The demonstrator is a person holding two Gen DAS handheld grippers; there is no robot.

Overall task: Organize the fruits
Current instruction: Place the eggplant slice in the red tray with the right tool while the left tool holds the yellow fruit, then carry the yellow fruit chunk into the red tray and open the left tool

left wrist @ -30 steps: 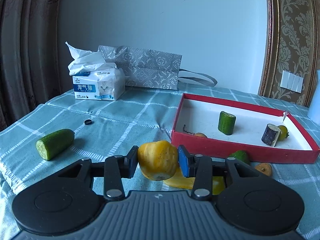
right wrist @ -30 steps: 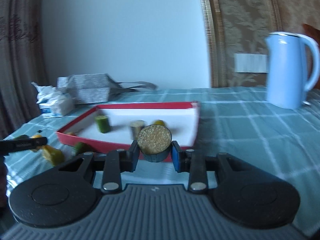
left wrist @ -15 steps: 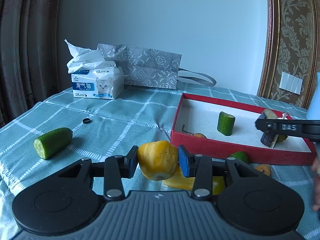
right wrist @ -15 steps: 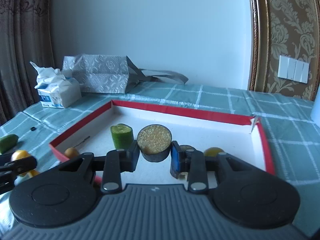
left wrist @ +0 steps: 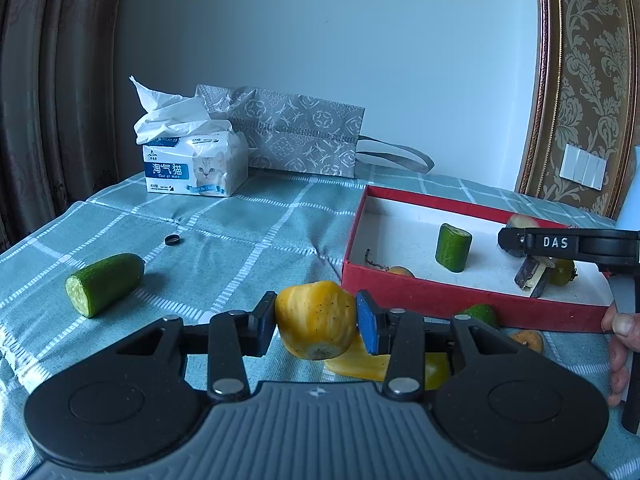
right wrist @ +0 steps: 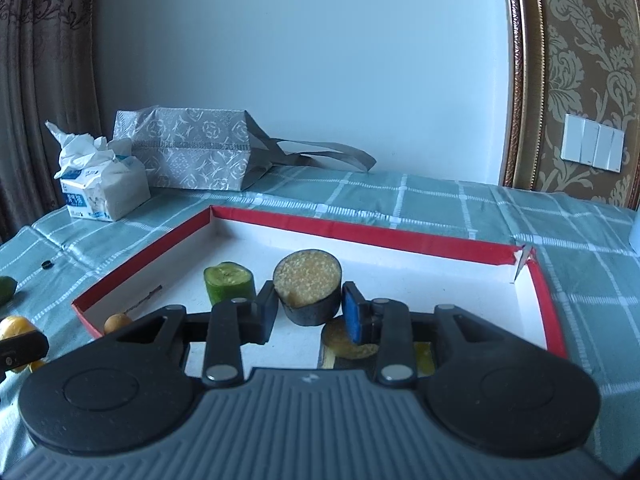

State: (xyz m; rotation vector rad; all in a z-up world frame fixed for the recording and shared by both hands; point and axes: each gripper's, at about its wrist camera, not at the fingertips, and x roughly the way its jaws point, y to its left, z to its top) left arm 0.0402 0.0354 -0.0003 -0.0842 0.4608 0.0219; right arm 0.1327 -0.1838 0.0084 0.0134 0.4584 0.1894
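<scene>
My left gripper (left wrist: 316, 322) is shut on a yellow fruit piece (left wrist: 316, 318), held just above the tablecloth in front of the red box (left wrist: 440, 300). My right gripper (right wrist: 308, 308) is over the box (right wrist: 360, 232), shut on a dark-skinned round piece (right wrist: 308, 286) with a yellow cut face. Inside the box are a green cucumber chunk (right wrist: 229, 282), a small orange fruit (right wrist: 117, 322) and a dark piece (left wrist: 532, 278). A cucumber half (left wrist: 104, 283) lies on the cloth at left.
A tissue pack (left wrist: 196, 164) and a grey gift bag (left wrist: 296, 136) stand at the back. A small black ring (left wrist: 172, 240) lies on the cloth. More fruit pieces, yellow (left wrist: 360, 360), green (left wrist: 480, 314) and orange (left wrist: 526, 340), lie before the box.
My right gripper has moved from outside the box to over its inside, carrying the dark round piece, and now shows in the left wrist view. My left gripper has hardly moved.
</scene>
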